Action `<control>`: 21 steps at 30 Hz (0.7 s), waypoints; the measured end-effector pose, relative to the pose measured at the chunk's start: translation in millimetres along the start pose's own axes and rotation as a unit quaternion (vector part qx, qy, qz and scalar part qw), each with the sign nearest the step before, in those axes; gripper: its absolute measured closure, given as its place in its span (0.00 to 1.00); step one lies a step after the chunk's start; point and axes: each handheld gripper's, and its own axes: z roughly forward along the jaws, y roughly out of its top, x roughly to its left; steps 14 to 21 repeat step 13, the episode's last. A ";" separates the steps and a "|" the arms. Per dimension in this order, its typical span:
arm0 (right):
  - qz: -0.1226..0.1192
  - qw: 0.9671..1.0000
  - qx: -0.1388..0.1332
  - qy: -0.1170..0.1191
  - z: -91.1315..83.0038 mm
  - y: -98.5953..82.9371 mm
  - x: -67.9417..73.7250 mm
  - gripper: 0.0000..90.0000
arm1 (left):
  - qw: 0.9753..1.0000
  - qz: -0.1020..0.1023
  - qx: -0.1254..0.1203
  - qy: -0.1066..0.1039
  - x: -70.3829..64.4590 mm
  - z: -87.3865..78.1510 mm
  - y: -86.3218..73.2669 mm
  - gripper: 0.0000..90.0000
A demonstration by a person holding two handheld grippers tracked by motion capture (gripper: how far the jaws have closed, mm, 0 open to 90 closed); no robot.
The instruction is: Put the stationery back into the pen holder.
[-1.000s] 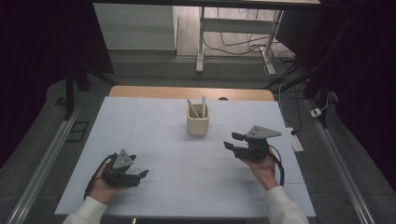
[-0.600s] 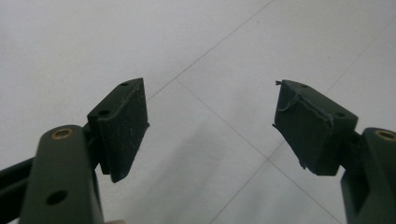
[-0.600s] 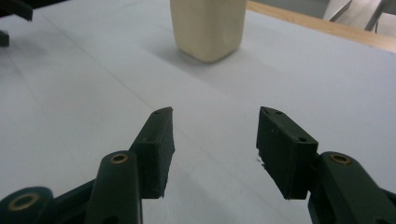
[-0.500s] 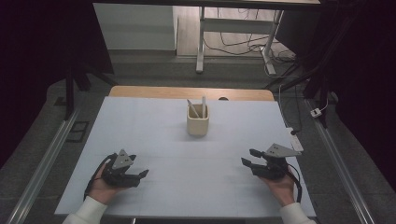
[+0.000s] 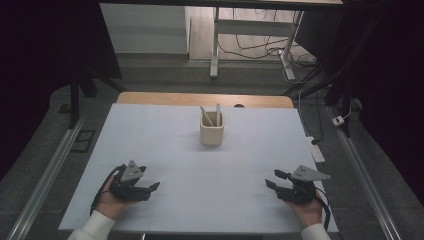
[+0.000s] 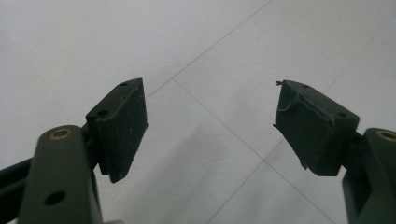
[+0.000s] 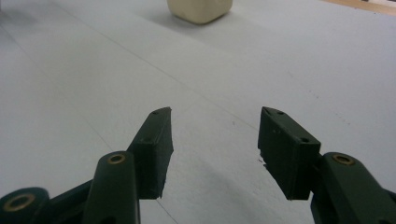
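Note:
A cream cup (image 5: 211, 131) stands upright near the middle back of the white table (image 5: 165, 150), with two pale sticks (image 5: 212, 115) leaning in it. Its base (image 7: 200, 10) appears at the top of the right gripper view. My left gripper (image 5: 153, 187) rests low at the front left, open, and its pads (image 6: 123, 126) have nothing between them. My right gripper (image 5: 272, 180) sits at the front right, also open and empty, its jaws pointing left toward the table's middle. Each is held in a hand, well apart from the cup.
The white sheet shows faint fold lines (image 6: 219, 126). A wooden table edge (image 5: 200, 99) runs behind it. Metal rails (image 5: 47, 175) flank both sides, and cables (image 5: 250, 47) lie on the floor beyond a desk frame (image 5: 216, 45).
My right gripper has come down and back from beside the cup to the front right of the table. The left gripper has stayed in place.

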 end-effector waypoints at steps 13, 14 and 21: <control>-0.009 1.000 0.011 0.001 2.9 -1.3 -0.3 0.49 | 1.000 -0.003 0.000 0.000 1.4 -0.1 -0.4 0.28; -0.009 1.000 0.011 0.001 2.9 -1.3 -0.3 0.49 | 1.000 -0.003 0.000 0.000 1.4 -0.1 -0.4 0.28; -0.009 1.000 0.011 0.001 2.9 -1.3 -0.3 0.49 | 1.000 -0.003 0.000 0.000 1.4 -0.1 -0.4 0.28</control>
